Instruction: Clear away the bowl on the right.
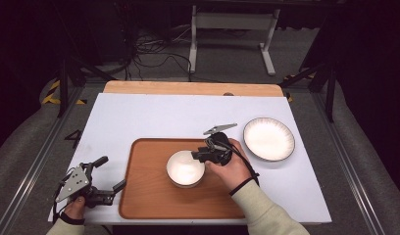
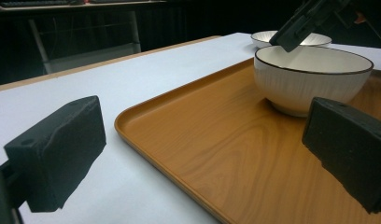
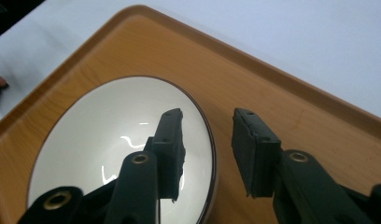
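Observation:
A white bowl (image 1: pixel 185 168) (image 2: pixel 310 79) (image 3: pixel 109 140) with a thin dark rim stands upright on a wooden tray (image 1: pixel 154 196) (image 2: pixel 216 149) (image 3: pixel 296 107). My right gripper (image 1: pixel 197 155) (image 3: pixel 207 135) hangs over the bowl's right edge. One jaw is inside the bowl and the other outside, with the rim in the gap between them and neither pad pressing on it. My left gripper (image 1: pixel 112 172) (image 2: pixel 205 135) rests low at the tray's front left corner, wide open, with nothing held.
A white plate (image 1: pixel 269 138) (image 2: pixel 272 37) with a dark rim lies on the white tabletop (image 1: pixel 163 112) to the right of the tray. A wooden strip runs along the table's far edge. Cables and a stand's legs lie on the floor beyond.

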`<state>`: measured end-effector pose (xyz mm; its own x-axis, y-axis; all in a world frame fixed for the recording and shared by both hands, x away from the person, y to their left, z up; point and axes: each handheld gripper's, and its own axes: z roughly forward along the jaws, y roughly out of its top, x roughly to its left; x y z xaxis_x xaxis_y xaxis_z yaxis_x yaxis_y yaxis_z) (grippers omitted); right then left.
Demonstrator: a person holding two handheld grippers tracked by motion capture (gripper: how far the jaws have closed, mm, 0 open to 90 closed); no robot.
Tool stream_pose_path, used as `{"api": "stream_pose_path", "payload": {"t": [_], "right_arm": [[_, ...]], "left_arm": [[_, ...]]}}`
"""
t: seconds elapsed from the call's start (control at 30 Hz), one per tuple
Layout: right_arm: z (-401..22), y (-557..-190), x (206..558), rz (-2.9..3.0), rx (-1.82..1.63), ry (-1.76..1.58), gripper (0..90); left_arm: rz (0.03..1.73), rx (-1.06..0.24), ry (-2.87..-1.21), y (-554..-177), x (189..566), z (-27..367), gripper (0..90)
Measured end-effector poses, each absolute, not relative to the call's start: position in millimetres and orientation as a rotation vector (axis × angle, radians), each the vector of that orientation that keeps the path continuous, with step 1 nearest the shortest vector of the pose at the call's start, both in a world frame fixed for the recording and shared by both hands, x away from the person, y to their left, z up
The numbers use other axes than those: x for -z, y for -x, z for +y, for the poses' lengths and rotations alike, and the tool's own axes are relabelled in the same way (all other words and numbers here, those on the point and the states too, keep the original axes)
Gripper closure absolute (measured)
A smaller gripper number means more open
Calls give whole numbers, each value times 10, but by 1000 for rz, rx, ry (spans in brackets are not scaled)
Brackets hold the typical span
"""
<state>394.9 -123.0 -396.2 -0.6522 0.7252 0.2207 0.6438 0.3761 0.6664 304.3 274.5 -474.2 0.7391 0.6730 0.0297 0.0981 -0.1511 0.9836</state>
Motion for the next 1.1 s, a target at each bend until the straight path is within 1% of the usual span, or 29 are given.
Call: {"api": "stream_pose_path", "payload": {"t": [0.2, 0.4, 0.5, 0.73, 1.1], "right_arm": [[-1239, -3877, 3873, 2485, -1232, -1139, 604], [-1268, -3814, 3818, 2458, -1299, -1050, 608], [-1304, -3769, 3786, 2429, -1346, -981, 594], [-1367, -3724, 3762, 2384, -1401, -926, 590], [-1524, -3576, 3700, 2221, -1560, -699, 534]], "left_arm": [[621, -568, -1669, -3041, 4743, 2745, 3], [623, -565, -1670, -3041, 4743, 2745, 3], [621, -570, -1665, -3036, 4745, 2743, 3], [619, -571, -1665, -3037, 4745, 2746, 3], [620, -571, -1664, -3030, 4745, 2751, 3]]}}
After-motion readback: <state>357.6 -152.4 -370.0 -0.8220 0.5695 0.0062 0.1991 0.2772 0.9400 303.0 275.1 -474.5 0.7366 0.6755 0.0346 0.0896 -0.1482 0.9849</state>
